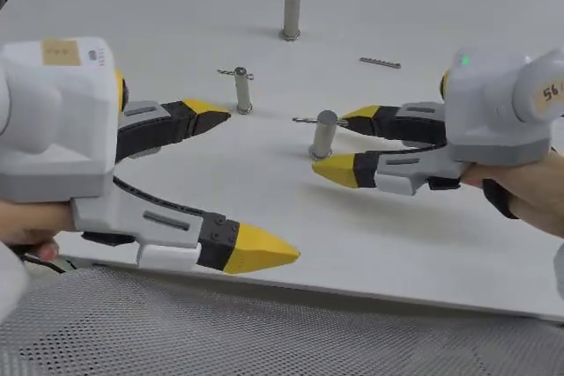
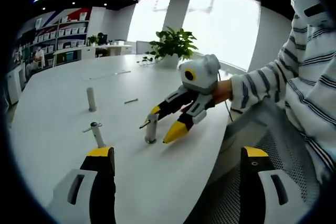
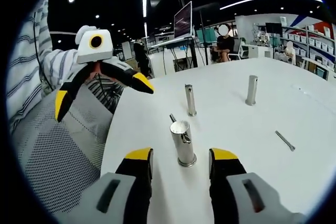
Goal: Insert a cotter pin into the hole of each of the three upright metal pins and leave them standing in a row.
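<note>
Head view: white table [image 1: 176, 6], all the work sits on it. Left gripper [image 1: 247, 184] hangs at the near edge with its jaws spread wide and nothing between them. Right gripper [image 1: 335, 143] has its jaws apart, one on each side of the near pin [image 1: 324, 134]; in the right gripper view there is a gap on both sides, so no grip on it.

The three pins stand upright in a loose diagonal, well apart: near pin, mid pin [image 1: 241, 92], far pin [image 1: 291, 15]. The mid pin has a cotter [image 1: 229, 73] through its top. The near pin has a cotter [image 1: 307, 120] across its top too, probably through the hole, but how deep is too small to tell. The far pin is bare. A loose cotter [image 1: 380, 62] lies flat on the table to the right of the far pin.

Likely step: seating the near cotter.
- Close the right jaws softly on the shaft, below the hole, so the pin stays vertical.
- Push the cotter along its own axis, not down.
- Open straight out so the pin isn't tipped.
- The loose cotter goes in the far pin after.
</note>
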`<state>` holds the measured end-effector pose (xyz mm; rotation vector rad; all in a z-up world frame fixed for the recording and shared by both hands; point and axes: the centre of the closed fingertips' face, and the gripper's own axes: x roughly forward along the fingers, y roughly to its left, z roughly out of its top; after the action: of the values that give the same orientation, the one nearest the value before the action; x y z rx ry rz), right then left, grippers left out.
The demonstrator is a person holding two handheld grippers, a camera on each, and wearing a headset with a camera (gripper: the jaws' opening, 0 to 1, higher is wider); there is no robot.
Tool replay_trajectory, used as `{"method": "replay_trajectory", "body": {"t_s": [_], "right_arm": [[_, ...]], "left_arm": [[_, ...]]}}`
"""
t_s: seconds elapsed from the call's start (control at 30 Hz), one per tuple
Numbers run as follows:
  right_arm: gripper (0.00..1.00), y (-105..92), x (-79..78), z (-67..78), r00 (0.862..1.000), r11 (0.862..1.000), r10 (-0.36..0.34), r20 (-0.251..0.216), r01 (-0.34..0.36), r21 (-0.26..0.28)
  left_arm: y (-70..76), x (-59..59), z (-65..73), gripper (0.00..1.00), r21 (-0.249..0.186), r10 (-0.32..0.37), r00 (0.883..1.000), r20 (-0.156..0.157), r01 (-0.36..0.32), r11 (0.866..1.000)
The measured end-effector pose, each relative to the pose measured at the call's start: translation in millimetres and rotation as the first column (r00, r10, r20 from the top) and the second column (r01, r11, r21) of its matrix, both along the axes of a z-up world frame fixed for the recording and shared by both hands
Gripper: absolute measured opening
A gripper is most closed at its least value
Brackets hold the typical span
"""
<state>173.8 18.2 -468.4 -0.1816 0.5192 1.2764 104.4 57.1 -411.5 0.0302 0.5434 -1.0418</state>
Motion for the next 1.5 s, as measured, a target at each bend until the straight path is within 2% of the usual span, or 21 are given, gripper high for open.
{"method": "replay_trajectory", "body": {"t_s": [0.1, 0.17, 0.3, 0.4, 0.47, 0.5, 0.63, 0.83, 0.87, 0.93, 0.97, 1.13, 1.3, 1.4, 1.43, 1.5], "right_arm": [[0.36, 3.5, -1.2, -1.2, 1.0, 1.0, 0.014, -0.003, -0.014, 0.019], [0.29, 7.1, -2.7, -0.1, 0.999, 0.998, 0.037, 0.007, -0.037, 0.045], [0.25, 10.3, -0.1, -1.0, 0.999, 0.996, 0.034, 0.011, -0.035, 0.079], [0.21, 9.8, 1.8, -5.0, 0.999, 0.997, 0.039, 0.017, -0.04, 0.065], [0.2, 10.6, 2.4, -4.5, 0.997, 0.996, 0.058, 0.044, -0.061, 0.071], [0.19, 10.7, 2.3, -5.0, 0.997, 0.995, 0.06, 0.039, -0.062, 0.072], [0.11, 11.8, 6.5, -3.8, 0.996, 0.994, 0.067, 0.055, -0.072, 0.084], [0.1, 11.4, 6.0, -3.7, 0.994, 0.991, 0.097, 0.056, -0.102, 0.09], [0.1, 11.5, 5.0, -3.9, 0.99, 0.989, 0.122, 0.071, -0.127, 0.081], [0.09, 11.4, 5.4, -4.1, 0.989, 0.989, 0.126, 0.077, -0.132, 0.074], [0.09, 11.3, 5.8, -4.0, 0.987, 0.988, 0.13, 0.095, -0.137, 0.067], [0.08, 10.5, 8.6, -3.7, 0.985, 0.99, 0.124, 0.116, -0.132, 0.058], [0.08, 7.7, 17.7, -2.8, 0.984, 0.991, 0.125, 0.127, -0.131, 0.039], [0.08, 6.7, 25.8, 1.3, 0.986, 0.992, 0.109, 0.125, -0.116, 0.051], [0.08, 4.5, 36.8, 2.0, 0.988, 0.993, 0.097, 0.124, -0.105, 0.06], [0.08, 4.4, 43.6, 4.4, 0.987, 0.994, 0.086, 0.133, -0.094, 0.06]], "left_arm": [[3.6, -0.4, -0.3, 0.99, 0.007, 0.028, 1.0, 0.0, -0.028, 1.0], [6.0, -0.3, -0.1, 0.99, 0.005, 0.049, 0.999, 0.002, -0.049, 0.999], [5.5, -4.9, -0.5, 0.99, -0.005, 0.06, 0.998, -0.016, -0.06, 0.998], [5.8, -7.8, -0.7, 0.99, 0.003, 0.068, 0.998, -0.017, -0.068, 0.998], [6.8, -7.9, -1.2, 0.99, -0.007, 0.084, 0.996, -0.026, -0.084, 0.996], [7.2, -8.6, -3.2, 0.99, -0.006, 0.086, 0.996, -0.034, -0.087, 0.996], [7.3, -8.5, -7.7, 0.99, 0.026, 0.076, 0.996, -0.039, -0.075, 0.997], [9.2, -7.7, -9.9, 0.99, 0.038, 0.091, 0.995, -0.05, -0.089, 0.995], [9.6, -7.4, -10.2, 0.99, 0.042, 0.094, 0.994, -0.05, -0.091, 0.995], [10.5, -6.5, -11.1, 0.99, 0.049, 0.102, 0.993, -0.05, -0.1, 0.994], [11.3, -5.9, -11.4, 0.99, 0.052, 0.108, 0.993, -0.051, -0.105, 0.993], [16.5, -1.4, -12.9, 0.99, 0.068, 0.138, 0.989, -0.046, -0.135, 0.989], [16.6, -2.1, -13.2, 0.99, 0.07, 0.139, 0.989, -0.048, -0.135, 0.988], [16.5, -3.4, -14.4, 0.99, 0.078, 0.134, 0.99, -0.049, -0.13, 0.989], [16.6, -3.5, -14.8, 0.99, 0.078, 0.134, 0.99, -0.05, -0.13, 0.988], [17.2, -3.5, -15.6, 0.99, 0.079, 0.136, 0.989, -0.053, -0.132, 0.988]]}}
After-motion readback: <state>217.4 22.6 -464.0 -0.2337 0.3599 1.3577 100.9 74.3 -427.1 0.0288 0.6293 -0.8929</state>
